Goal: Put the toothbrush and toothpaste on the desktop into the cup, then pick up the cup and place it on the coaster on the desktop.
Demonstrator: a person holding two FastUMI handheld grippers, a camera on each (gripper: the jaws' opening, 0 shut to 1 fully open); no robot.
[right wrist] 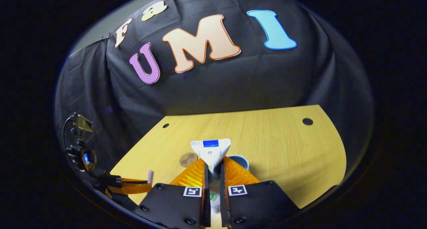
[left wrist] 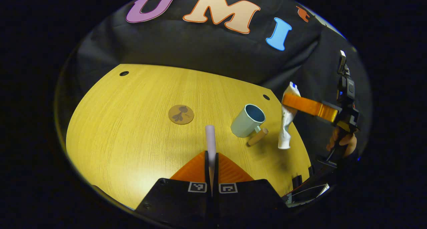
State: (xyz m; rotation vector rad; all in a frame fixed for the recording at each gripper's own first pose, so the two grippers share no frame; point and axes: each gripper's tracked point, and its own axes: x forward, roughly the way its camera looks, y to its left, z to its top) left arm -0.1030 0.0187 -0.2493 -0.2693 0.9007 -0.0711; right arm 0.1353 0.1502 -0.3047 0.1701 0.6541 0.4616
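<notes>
My left gripper (left wrist: 211, 154) is shut on a pale toothbrush (left wrist: 210, 135), which sticks out forward above the wooden desktop (left wrist: 116, 129). Just right of it stands a light blue cup (left wrist: 248, 120) with a wooden handle (left wrist: 257, 136), its mouth open and tilted toward me. A round brown coaster (left wrist: 181, 114) lies left of the cup. The right gripper (left wrist: 287, 101) hangs to the cup's right, shut on a white toothpaste tube (left wrist: 287, 125) that dangles cap down. In the right gripper view, the toothpaste tube (right wrist: 210, 151) stands between that gripper's (right wrist: 213, 165) fingers, hiding most of the cup (right wrist: 241, 161); the coaster (right wrist: 188, 159) and the left gripper (right wrist: 146, 184) with the toothbrush (right wrist: 150, 175) lie to the left.
The desktop has small dark holes near its back corners (left wrist: 124, 73) (left wrist: 266, 97) (right wrist: 307, 121). Black cloth closes off the back. A hand (left wrist: 342, 143) holds the right gripper beyond the desk's right edge, where some dark clutter (left wrist: 307, 189) sits below.
</notes>
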